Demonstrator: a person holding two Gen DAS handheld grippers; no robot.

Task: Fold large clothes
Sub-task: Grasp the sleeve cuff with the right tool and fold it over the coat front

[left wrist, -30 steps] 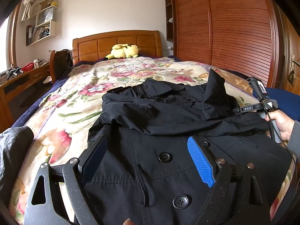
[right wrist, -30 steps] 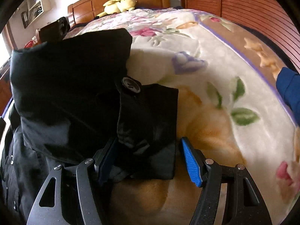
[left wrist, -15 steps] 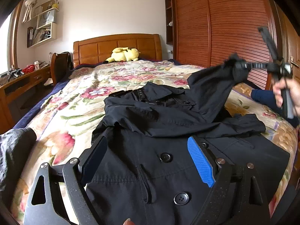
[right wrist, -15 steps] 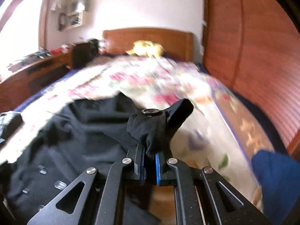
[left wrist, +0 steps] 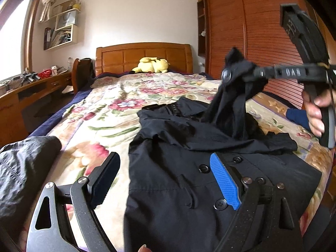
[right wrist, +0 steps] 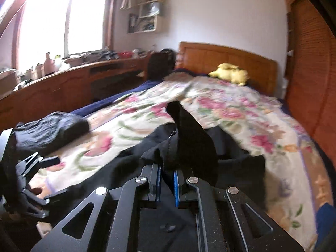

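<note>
Since a second ago: right tool (right wrist: 167, 181) has closed on coat (left wrist: 189, 178) sleeve cuff (left wrist: 235, 79), lifted off bed (left wrist: 109, 109). Left tool (left wrist: 166, 180) wide open, empty. Carry cuff across chest, keep taut.

Left wrist view low over the black coat (left wrist: 189, 178), facing the headboard (left wrist: 145, 55), right wrist view higher, angled toward the frame's upper-left window (right wrist: 63, 19), both sharing bed (right wrist: 241, 115) and plush toy (left wrist: 152, 64).
</note>
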